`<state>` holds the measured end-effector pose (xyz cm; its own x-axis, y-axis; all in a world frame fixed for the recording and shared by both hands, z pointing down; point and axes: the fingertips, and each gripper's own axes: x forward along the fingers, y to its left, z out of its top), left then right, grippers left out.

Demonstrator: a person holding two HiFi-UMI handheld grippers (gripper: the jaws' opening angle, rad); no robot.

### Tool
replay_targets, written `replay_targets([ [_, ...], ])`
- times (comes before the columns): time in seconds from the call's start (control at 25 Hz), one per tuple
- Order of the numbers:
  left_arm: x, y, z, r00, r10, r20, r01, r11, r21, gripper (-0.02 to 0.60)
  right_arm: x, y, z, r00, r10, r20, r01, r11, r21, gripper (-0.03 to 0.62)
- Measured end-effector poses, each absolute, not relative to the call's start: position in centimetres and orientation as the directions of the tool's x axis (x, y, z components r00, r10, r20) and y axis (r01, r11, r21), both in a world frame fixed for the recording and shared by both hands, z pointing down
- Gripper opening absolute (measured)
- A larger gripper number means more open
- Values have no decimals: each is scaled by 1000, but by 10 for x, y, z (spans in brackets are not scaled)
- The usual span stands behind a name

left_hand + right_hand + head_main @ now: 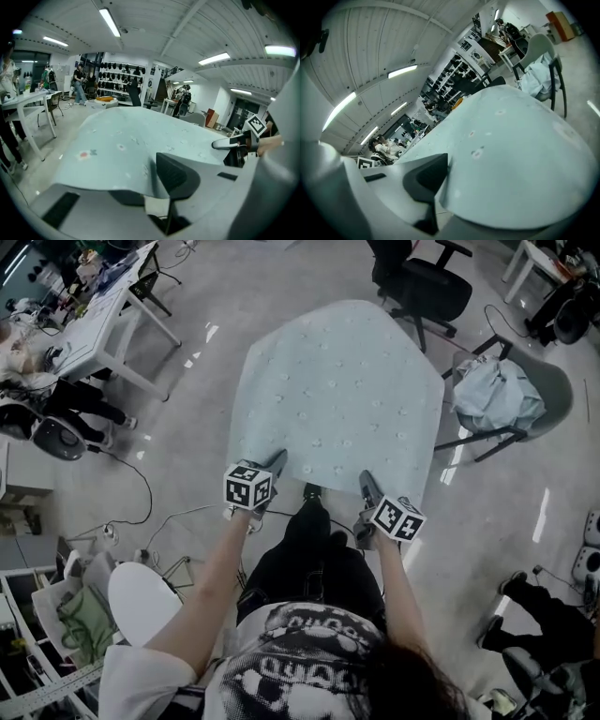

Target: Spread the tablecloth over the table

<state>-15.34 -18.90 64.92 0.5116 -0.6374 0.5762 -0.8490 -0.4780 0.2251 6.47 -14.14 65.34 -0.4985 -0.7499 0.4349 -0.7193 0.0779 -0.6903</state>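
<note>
A pale blue tablecloth (337, 395) dotted with small flowers lies spread out ahead of me, and whatever is beneath it is hidden. My left gripper (272, 467) is shut on the near left corner, where the cloth (126, 136) drapes over one jaw and is pinched by the dark pad (176, 176). My right gripper (367, 484) is shut on the near right corner. In the right gripper view the cloth (511, 154) bulges upward from the dark pad (429, 178). The right gripper (234, 141) also shows across the cloth in the left gripper view.
A grey chair (553, 381) with a bundle of pale fabric (497, 395) stands to the right of the cloth. A black office chair (427, 287) is beyond it. A white desk (103, 315) stands at the left, with cables (136, 493) on the floor.
</note>
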Motion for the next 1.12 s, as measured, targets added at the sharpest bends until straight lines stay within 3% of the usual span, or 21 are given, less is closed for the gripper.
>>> replay_targets([
  [0.44, -156, -184, 700, 420, -633, 651, -904, -354, 239, 77, 65, -128, 702, -525, -702, 482, -667, -13, -745, 26],
  [0.68, -161, -181, 703, 409, -639, 651, -913, -293, 285, 117, 68, -112, 706, -553, -684, 476, -626, -36, -779, 71],
  [0.8, -163, -165, 705, 410, -614, 674, -912, -300, 281, 164, 71, -96, 705, -565, -676, 473, -610, -43, -791, 75],
  [1.12, -161, -109, 699, 428, -573, 699, -897, -367, 248, 164, 74, -68, 687, -592, -644, 485, -666, 51, -745, 91],
])
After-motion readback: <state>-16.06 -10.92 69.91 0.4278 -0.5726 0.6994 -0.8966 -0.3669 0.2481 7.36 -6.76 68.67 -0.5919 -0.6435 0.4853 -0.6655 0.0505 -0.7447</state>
